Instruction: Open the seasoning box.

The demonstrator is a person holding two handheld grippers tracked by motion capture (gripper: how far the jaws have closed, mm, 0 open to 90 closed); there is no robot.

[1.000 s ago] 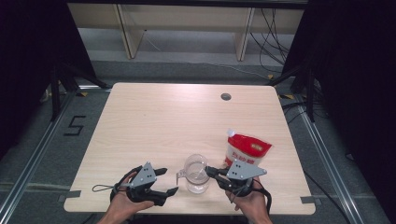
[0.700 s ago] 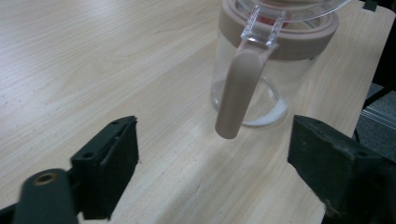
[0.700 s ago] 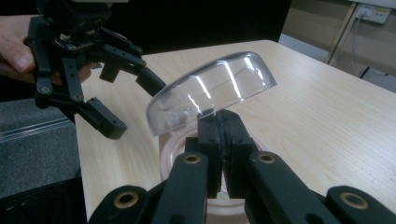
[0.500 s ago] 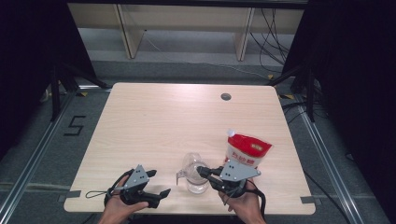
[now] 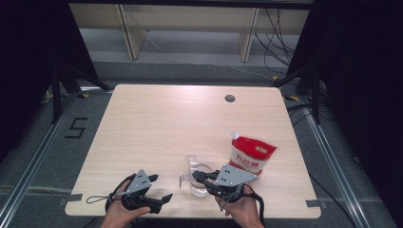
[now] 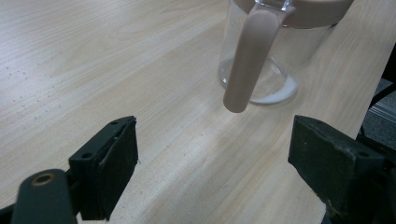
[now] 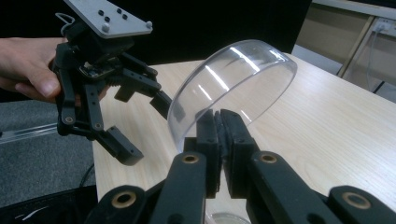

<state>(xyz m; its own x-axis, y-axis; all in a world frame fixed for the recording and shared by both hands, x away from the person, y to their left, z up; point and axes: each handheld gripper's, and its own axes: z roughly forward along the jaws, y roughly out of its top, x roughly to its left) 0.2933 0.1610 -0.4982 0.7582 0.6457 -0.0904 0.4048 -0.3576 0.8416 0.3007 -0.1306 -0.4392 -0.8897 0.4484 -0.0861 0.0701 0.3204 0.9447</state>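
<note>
the right gripper [image 5: 198,176] is clamped on the rim of a clear jug [image 5: 197,175] that stands near the front edge of the surface [image 5: 157,118]. the left gripper [image 5: 164,198], jaws just opened wide and empty, sits toward the front left corner, the jug's beige handle [image 6: 247,56] ahead of it. a red pouch [image 5: 252,156] stands just behind the right gripper, toward the right edge.

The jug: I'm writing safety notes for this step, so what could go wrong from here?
The right gripper pinches only the thin clear lid, so it could slip.
The jug stands near the table edge; a tug might tip it.
The left gripper is open, not steadying the handle.
</note>
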